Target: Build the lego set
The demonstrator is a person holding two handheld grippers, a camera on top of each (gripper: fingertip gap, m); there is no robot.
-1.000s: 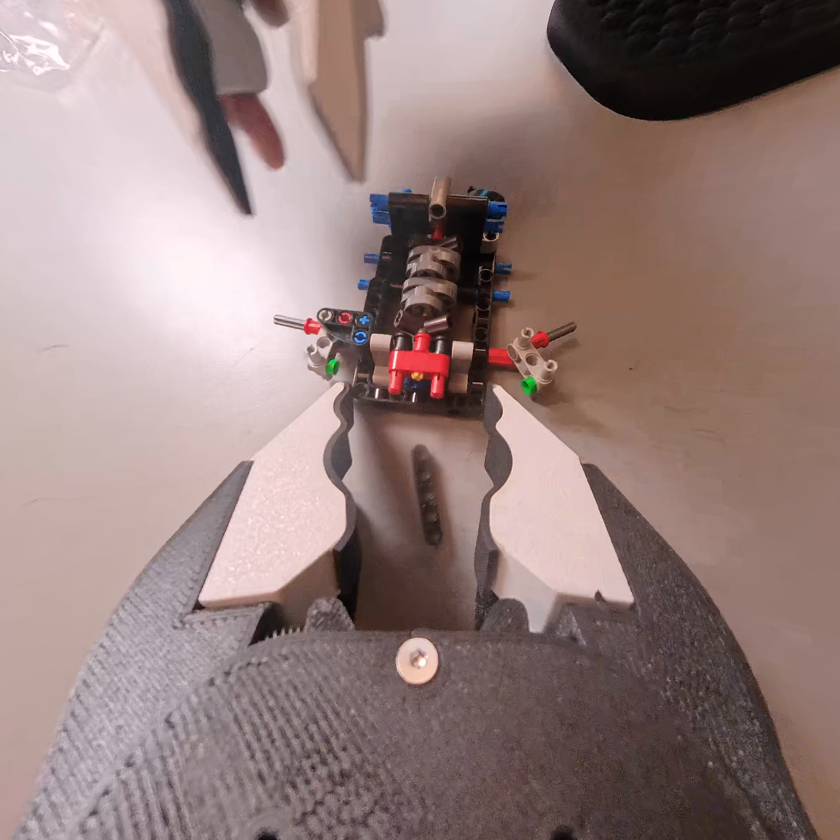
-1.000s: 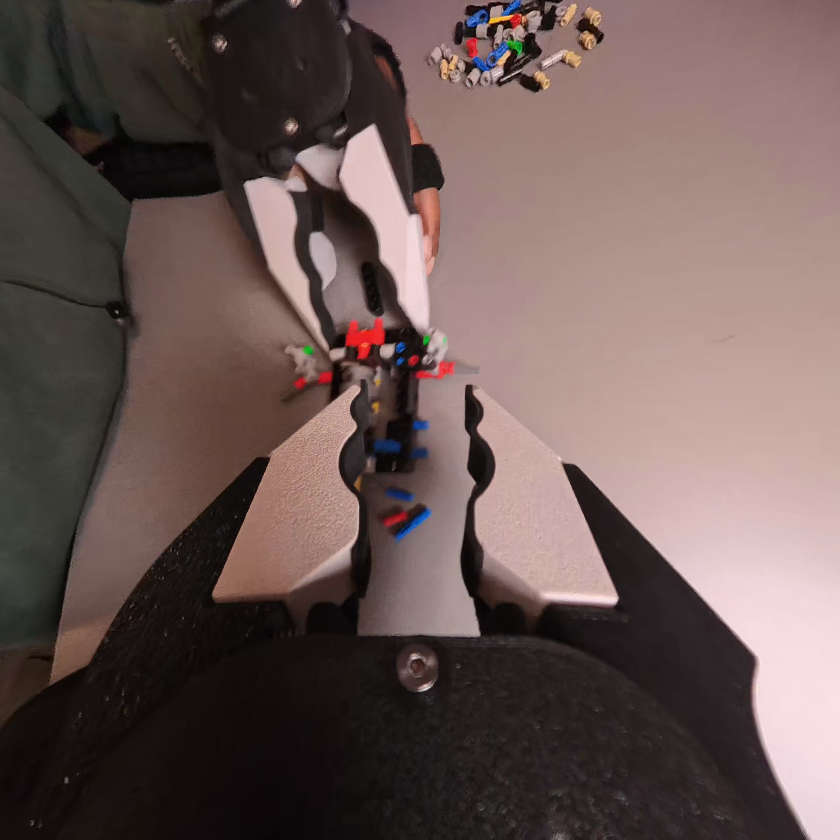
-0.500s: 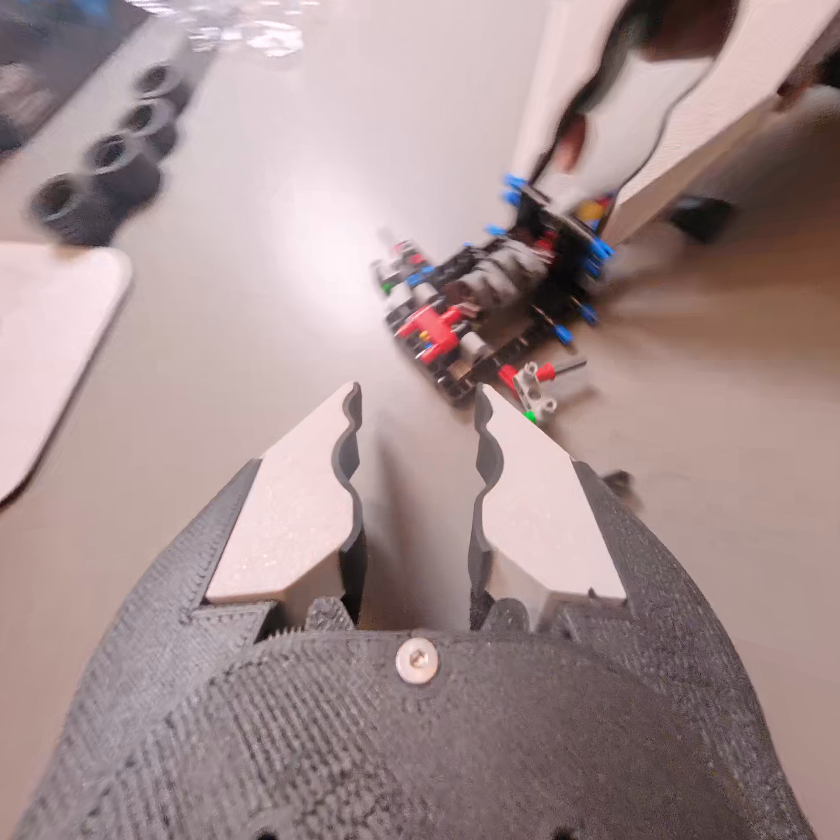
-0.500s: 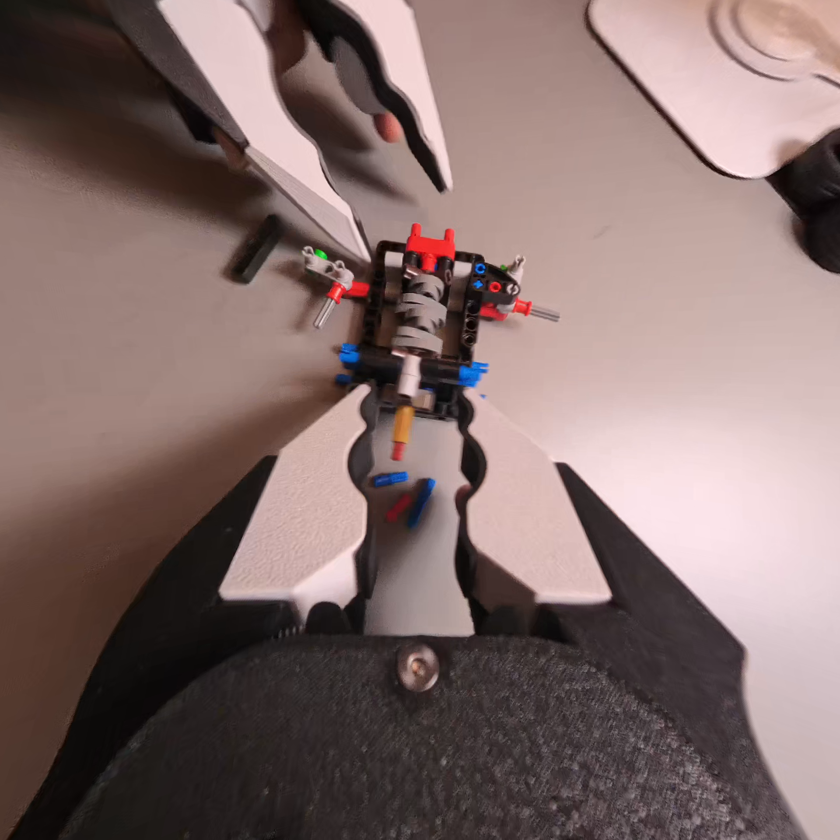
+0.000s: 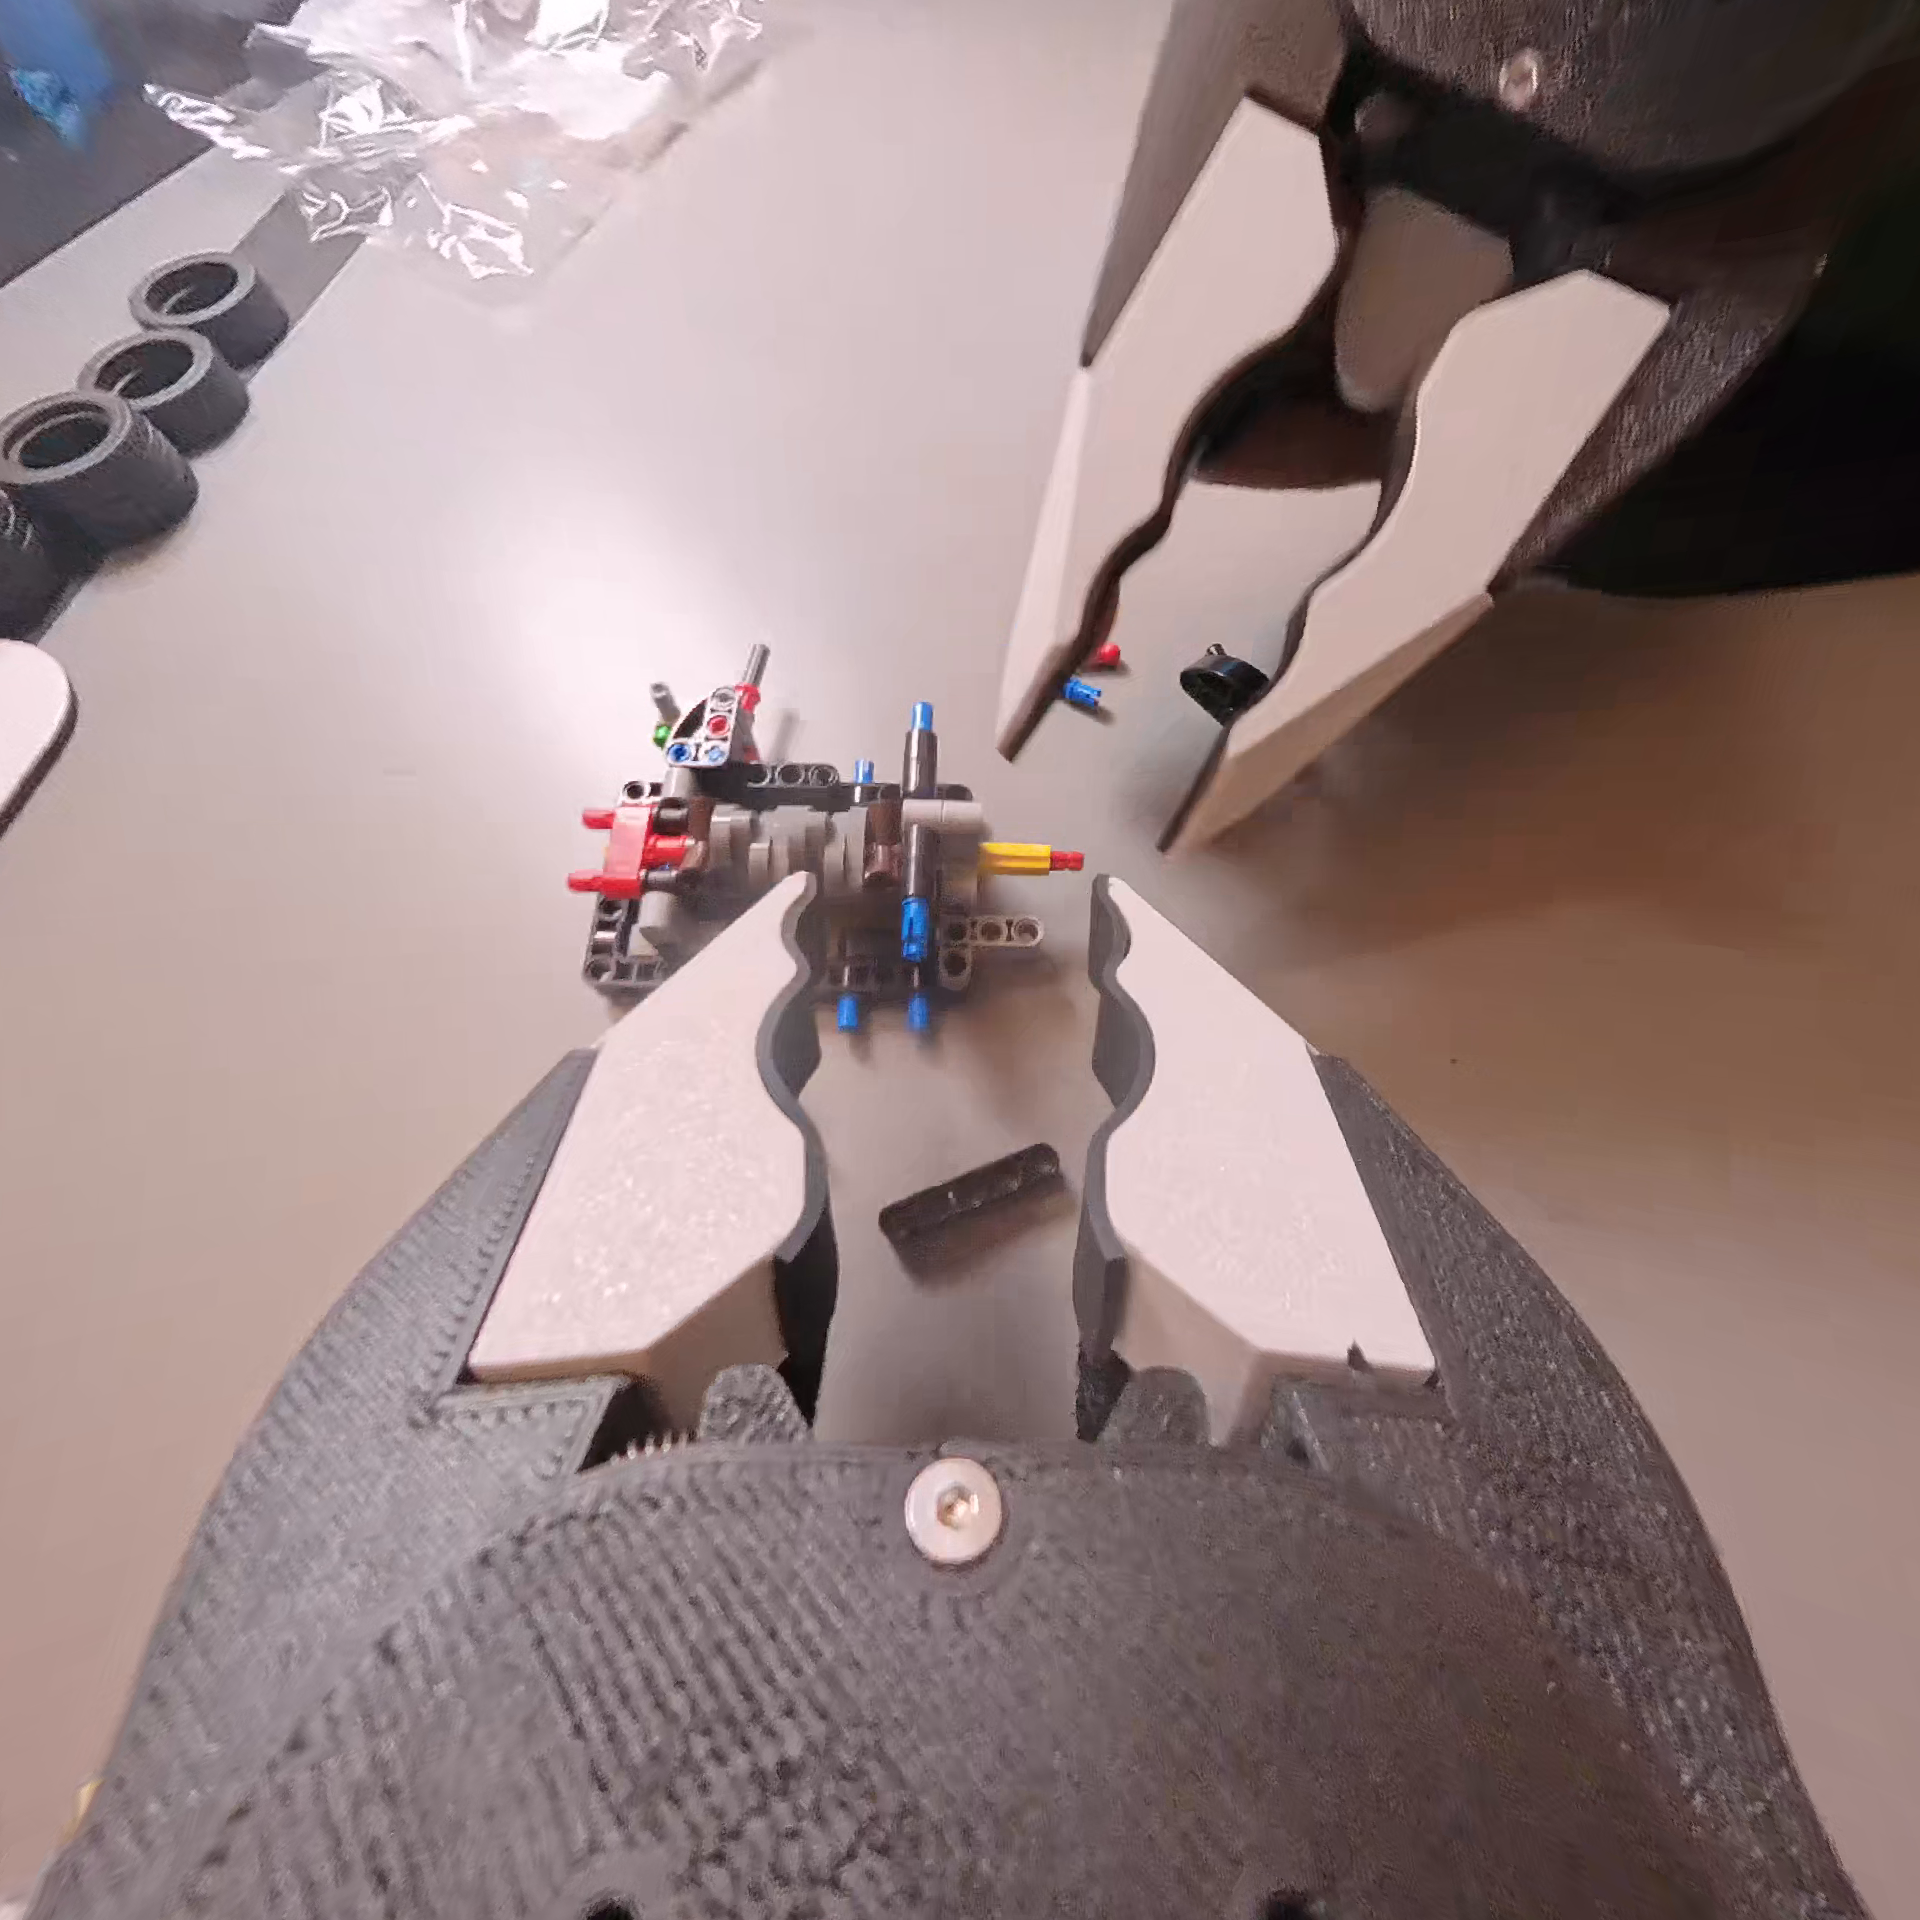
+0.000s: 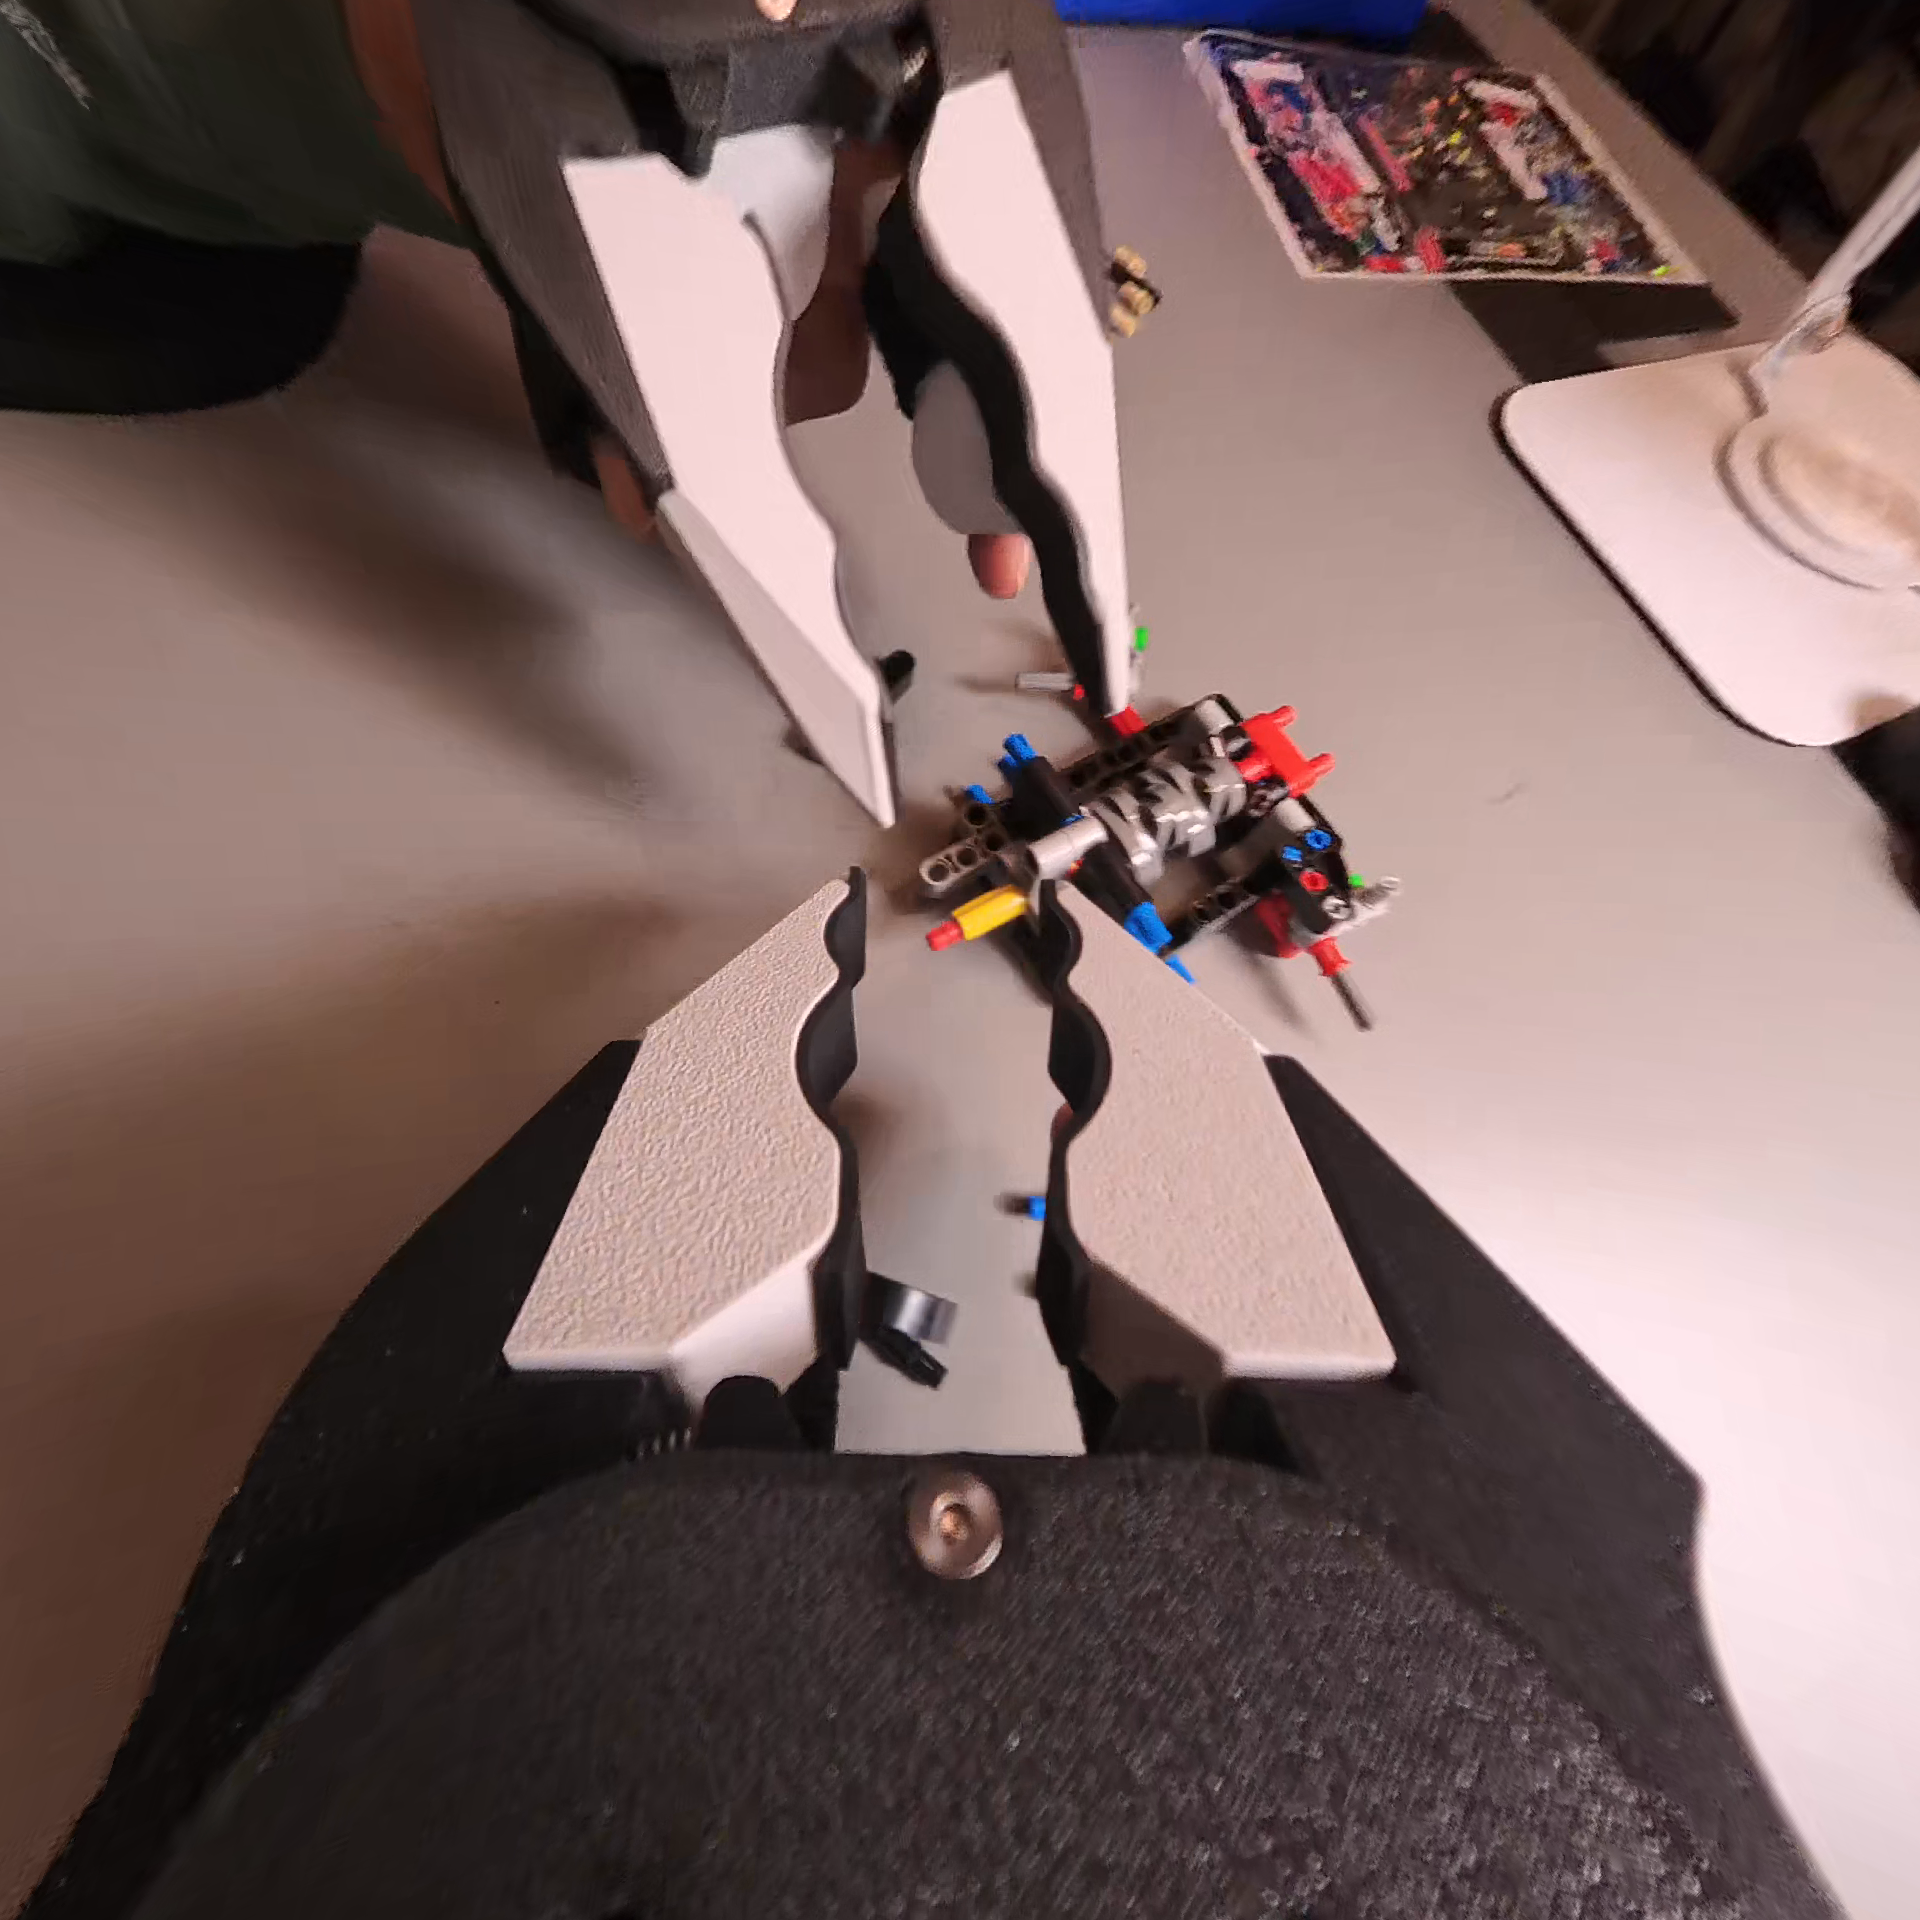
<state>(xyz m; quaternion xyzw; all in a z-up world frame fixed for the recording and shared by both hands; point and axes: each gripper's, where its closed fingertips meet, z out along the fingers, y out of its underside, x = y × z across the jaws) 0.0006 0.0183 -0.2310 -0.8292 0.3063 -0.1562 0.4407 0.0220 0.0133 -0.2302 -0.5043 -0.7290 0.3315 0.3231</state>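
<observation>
Lego assembly [image 5: 800, 842], a small black beam frame carrying grey gears, red connectors, blue pins and a yellow axle tip, lay flat on the beige tabletop [image 5: 416, 623], just ahead of both grippers. Reading left to right in the left wrist view: black rubber tyres [image 5: 104, 457] stood at the far left edge with crumpled clear plastic wrap [image 5: 447, 135] beyond them; the assembly occupied the centre; a loose black beam [image 5: 971, 1205] lay between the fingers of the left gripper [image 5: 951, 894], whose jaws were spread and held nothing; loose small pins [image 5: 1086, 675] and a black connector [image 5: 1221, 681] lay beneath the right gripper [image 5: 1101, 790], likewise spread and empty. The assembly was judged light and rigid in its frame, yet its protruding pins and side linkages appeared liable to pop off. The two long black frame beams offered the firmest hold.
</observation>
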